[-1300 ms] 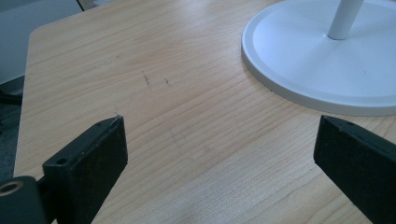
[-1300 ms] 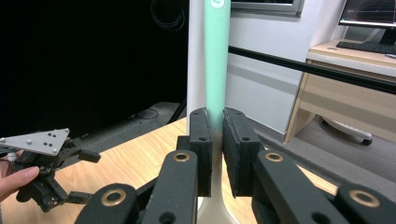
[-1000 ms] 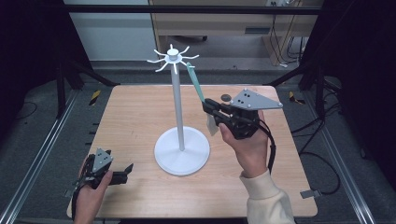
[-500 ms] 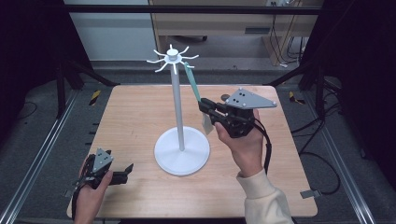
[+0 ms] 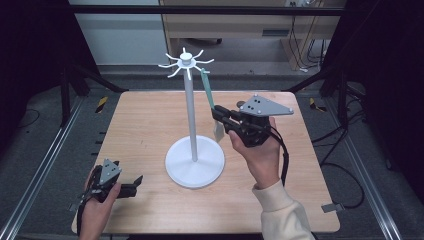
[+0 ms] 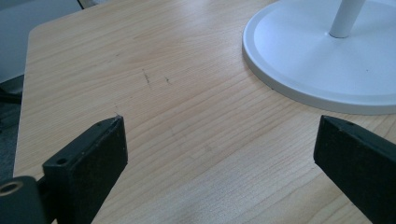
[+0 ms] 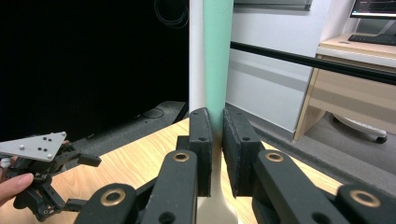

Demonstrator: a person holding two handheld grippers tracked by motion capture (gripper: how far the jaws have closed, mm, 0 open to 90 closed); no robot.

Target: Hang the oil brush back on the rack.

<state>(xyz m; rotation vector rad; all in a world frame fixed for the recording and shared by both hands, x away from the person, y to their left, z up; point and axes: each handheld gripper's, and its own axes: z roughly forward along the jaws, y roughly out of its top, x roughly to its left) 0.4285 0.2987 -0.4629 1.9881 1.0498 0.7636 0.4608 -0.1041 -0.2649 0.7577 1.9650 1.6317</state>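
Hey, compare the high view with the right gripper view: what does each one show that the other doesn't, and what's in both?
High view: the hook crown atop the stand, its round base, and the right gripper in a hand.

Right gripper view: close up, the fingers shut on the green handle, and a desk with a keyboard to the right.

Both: the white pole, the green-handled tool, the wooden table, and the left gripper.
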